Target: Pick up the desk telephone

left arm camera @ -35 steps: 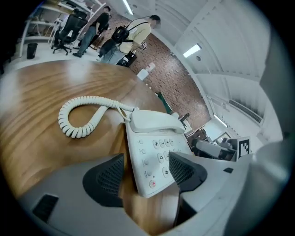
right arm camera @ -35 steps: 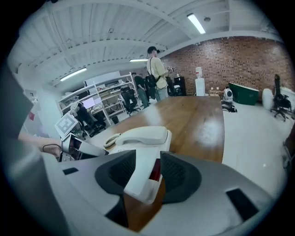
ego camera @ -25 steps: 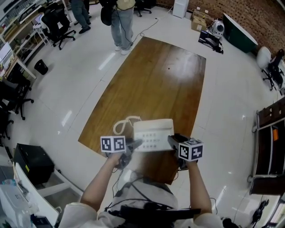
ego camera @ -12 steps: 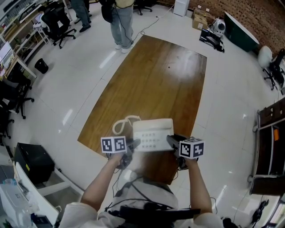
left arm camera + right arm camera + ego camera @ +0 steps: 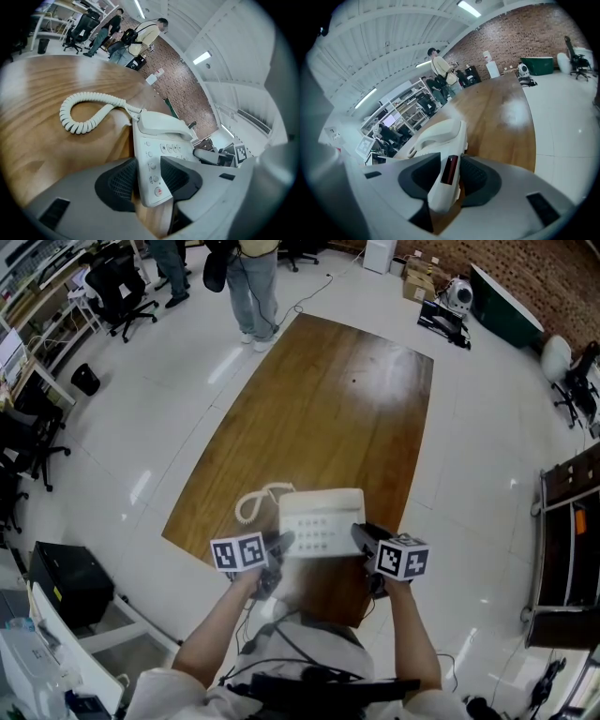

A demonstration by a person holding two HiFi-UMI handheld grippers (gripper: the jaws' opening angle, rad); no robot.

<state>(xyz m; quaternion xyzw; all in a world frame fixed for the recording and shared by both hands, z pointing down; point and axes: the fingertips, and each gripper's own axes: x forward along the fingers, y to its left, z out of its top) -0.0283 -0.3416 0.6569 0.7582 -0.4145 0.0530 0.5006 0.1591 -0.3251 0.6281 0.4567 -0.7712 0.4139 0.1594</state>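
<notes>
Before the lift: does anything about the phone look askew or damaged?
Nothing stands out: the desk telephone looks intact, its handset seated on the cradle, its coiled cord lying loose on the table beside it.

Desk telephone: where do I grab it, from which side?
Grip the desk telephone by its base's thin left and right edges, one gripper per side; the handset only rests on top. The left gripper and right gripper are closing on those edges.

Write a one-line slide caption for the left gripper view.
Left gripper jaws closing on the near corner of a white desk telephone, coiled cord looped on the wooden table.
</notes>
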